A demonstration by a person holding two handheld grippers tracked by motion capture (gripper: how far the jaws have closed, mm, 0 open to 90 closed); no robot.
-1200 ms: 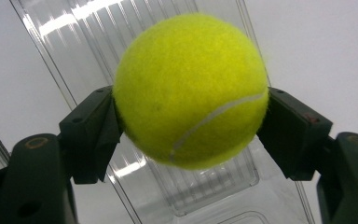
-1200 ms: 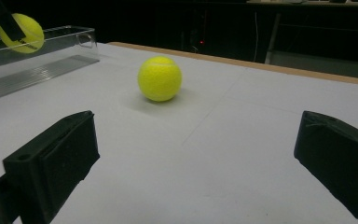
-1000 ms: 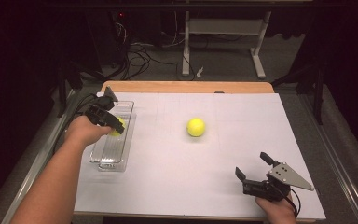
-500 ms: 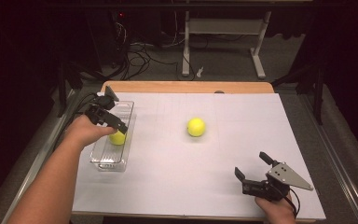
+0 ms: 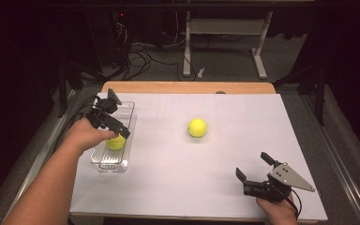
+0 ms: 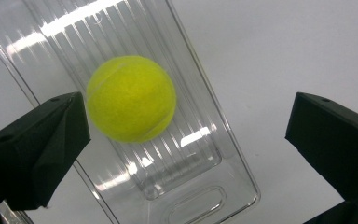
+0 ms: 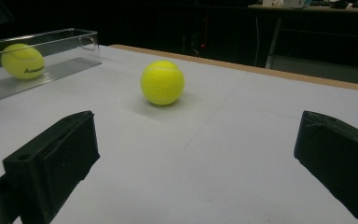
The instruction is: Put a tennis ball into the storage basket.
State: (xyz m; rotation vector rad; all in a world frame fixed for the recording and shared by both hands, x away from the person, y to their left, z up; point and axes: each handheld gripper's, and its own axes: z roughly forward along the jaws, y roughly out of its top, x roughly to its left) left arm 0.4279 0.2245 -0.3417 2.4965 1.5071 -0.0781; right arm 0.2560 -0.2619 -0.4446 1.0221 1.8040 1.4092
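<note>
Resting now in tray (image 6: 205,154): ball (image 6: 130,99), released.

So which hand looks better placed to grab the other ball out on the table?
Probably the right. The right gripper is open and faces the loose ball across bare table, while the left gripper hangs over the clear tray.

One ball (image 5: 115,142) is lying in the tray (image 5: 127,111) at nine o'clock, another ball (image 5: 197,127) is sitting on the table (image 5: 183,187) centre.
</note>
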